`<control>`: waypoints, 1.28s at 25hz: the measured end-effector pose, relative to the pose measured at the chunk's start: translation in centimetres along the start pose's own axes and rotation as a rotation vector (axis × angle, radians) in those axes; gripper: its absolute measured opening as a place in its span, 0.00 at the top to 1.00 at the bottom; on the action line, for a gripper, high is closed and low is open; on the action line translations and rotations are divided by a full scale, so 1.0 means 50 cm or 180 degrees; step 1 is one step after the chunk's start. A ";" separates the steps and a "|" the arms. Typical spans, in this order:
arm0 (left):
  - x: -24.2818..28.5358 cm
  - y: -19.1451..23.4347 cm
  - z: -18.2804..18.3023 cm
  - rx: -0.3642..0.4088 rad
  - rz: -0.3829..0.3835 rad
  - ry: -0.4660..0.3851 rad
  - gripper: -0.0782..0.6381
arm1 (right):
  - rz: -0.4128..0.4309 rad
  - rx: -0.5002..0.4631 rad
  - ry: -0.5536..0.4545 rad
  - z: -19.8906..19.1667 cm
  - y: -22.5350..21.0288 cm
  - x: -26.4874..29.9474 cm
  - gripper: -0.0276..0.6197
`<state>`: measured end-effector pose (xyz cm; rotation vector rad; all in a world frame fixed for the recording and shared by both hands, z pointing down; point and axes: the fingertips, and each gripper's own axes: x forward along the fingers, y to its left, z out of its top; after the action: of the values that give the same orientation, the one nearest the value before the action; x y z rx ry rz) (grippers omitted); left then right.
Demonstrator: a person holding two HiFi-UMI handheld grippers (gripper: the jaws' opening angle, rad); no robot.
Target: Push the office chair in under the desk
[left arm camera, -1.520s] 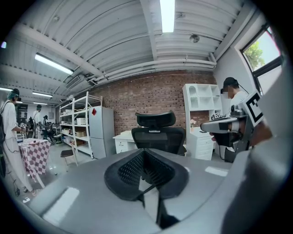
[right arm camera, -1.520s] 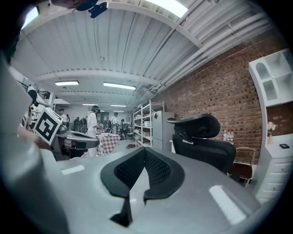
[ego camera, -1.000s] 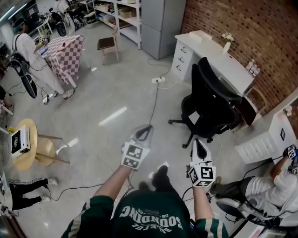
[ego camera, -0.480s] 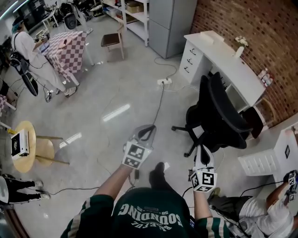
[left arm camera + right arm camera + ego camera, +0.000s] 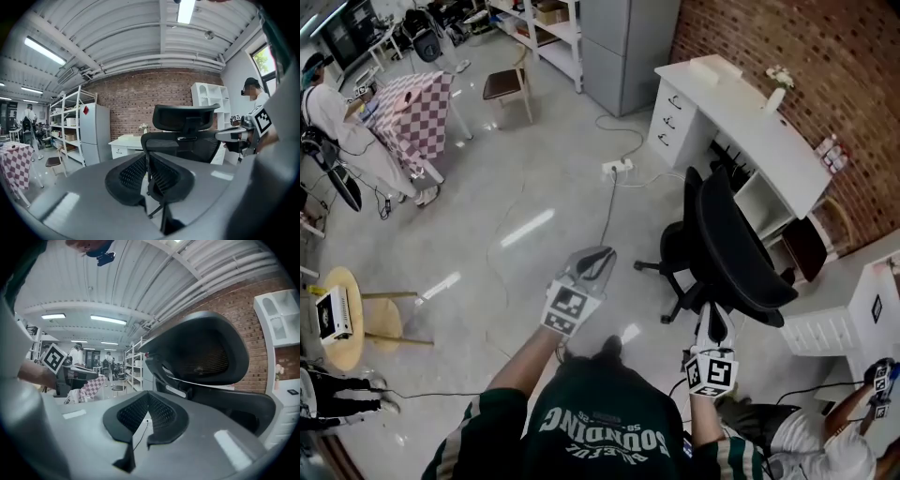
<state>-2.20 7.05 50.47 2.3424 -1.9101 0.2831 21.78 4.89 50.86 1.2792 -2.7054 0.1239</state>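
The office chair (image 5: 727, 244) stands at centre right, clear of the white desk (image 5: 750, 131) along the brick wall, with its backrest facing the operator. Bare floor (image 5: 516, 197) lies open to the chair's left. A cable and power strip (image 5: 617, 167) cross the floor near the desk corner, and a white drawer unit (image 5: 820, 319) bounds the right side.

The left gripper (image 5: 598, 255) is empty, its jaws nearly together and starting to open. The right gripper (image 5: 711, 307) is clenched and empty, at the backrest's lower edge; contact cannot be confirmed.
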 end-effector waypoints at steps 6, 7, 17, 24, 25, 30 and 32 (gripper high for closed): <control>0.087 -0.005 0.030 0.0037 -0.0174 -0.0042 0.82 | -0.0131 -0.0025 0.0061 0.001 -0.055 0.016 0.95; 0.099 -0.007 0.036 0.0047 -0.0221 -0.0057 0.81 | -0.0162 -0.0017 0.0065 0.001 -0.064 0.018 0.95; 0.239 0.025 0.047 0.0134 -0.0688 -0.0060 0.73 | -0.0523 -0.0096 0.0121 -0.007 -0.107 0.055 0.95; 0.361 0.025 0.080 0.0368 -0.1217 -0.0070 0.61 | -0.0993 -0.0008 0.0255 -0.024 -0.140 0.061 0.95; 0.375 0.025 0.083 0.0427 -0.1275 -0.0076 0.61 | -0.1057 0.0000 0.0264 -0.025 -0.145 0.058 0.95; 0.452 0.012 0.093 0.0969 -0.1577 -0.0143 0.45 | -0.1443 -0.0065 0.0335 -0.033 -0.172 0.024 0.87; 0.491 0.007 0.090 0.1274 -0.1669 -0.0149 0.39 | -0.1650 -0.0146 0.0406 -0.037 -0.194 -0.002 0.78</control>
<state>2.56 -17.43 51.22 3.0159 -1.2653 0.6016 29.53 -0.93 52.81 1.8332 -2.1750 0.0792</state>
